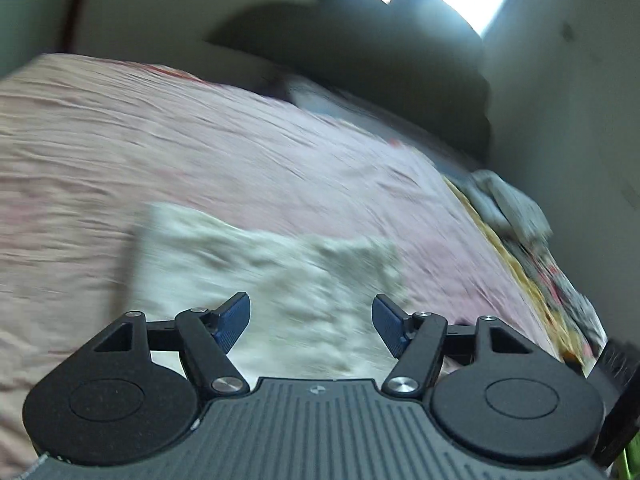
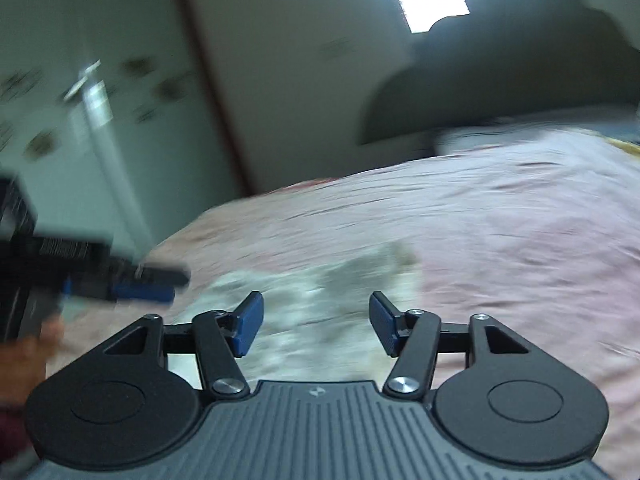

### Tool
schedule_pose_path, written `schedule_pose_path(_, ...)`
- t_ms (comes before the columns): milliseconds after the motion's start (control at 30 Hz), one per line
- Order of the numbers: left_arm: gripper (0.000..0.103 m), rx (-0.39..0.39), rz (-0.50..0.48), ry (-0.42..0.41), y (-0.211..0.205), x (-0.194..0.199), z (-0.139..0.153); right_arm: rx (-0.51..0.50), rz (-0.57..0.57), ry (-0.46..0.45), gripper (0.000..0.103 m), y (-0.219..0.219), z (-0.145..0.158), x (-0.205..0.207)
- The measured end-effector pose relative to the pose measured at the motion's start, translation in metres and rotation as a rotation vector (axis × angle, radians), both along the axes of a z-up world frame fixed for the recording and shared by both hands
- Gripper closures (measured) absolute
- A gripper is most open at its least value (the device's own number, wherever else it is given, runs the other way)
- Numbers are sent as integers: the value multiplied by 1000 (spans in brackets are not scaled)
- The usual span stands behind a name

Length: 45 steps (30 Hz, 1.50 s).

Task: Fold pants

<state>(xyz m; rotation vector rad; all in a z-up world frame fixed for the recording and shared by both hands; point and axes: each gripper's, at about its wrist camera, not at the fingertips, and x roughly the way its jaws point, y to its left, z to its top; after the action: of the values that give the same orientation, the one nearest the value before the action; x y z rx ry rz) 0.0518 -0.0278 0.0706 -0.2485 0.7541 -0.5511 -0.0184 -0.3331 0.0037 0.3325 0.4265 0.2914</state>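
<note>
The pants (image 1: 256,276) are a pale whitish bundle lying on a pink bedspread (image 1: 120,140); both views are motion-blurred. My left gripper (image 1: 311,322) is open and empty, hovering just above the near part of the pants. In the right wrist view the pants (image 2: 320,300) lie ahead of my right gripper (image 2: 316,322), which is open and empty above them. The left gripper (image 2: 120,284) also shows at the left edge of the right wrist view, over the bed's left side.
The pink bedspread (image 2: 500,220) covers a bed. A dark headboard and dark heap (image 1: 360,52) stand at the far end under a bright window. Folded grey cloth (image 1: 512,204) and patterned fabric (image 1: 560,300) lie along the bed's right edge. A pale cupboard (image 2: 80,120) stands left.
</note>
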Motion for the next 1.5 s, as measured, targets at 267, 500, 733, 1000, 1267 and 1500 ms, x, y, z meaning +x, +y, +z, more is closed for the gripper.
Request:
schedule_pose_path(267, 30, 161, 110, 31, 69, -15, -17, 140, 424, 115, 40, 79, -19, 18)
schedule_pose_path(500, 30, 164, 157, 67, 101, -20, -30, -12, 580, 206, 41, 170, -41, 18)
schedule_pose_path(733, 30, 132, 126, 42, 92, -20, -23, -21, 559, 163, 36, 208, -50, 22)
schedule_pose_path(1000, 30, 128, 46, 9, 58, -17, -18, 6, 572, 109, 28, 135, -9, -4)
schedule_pose_path(1267, 31, 319, -137, 16, -14, -19, -52, 77, 183, 236, 28, 9, -34, -3)
schedule_pose_path(1500, 12, 194, 1, -9, 17, 13, -37, 43, 25, 153, 14, -39, -19, 19)
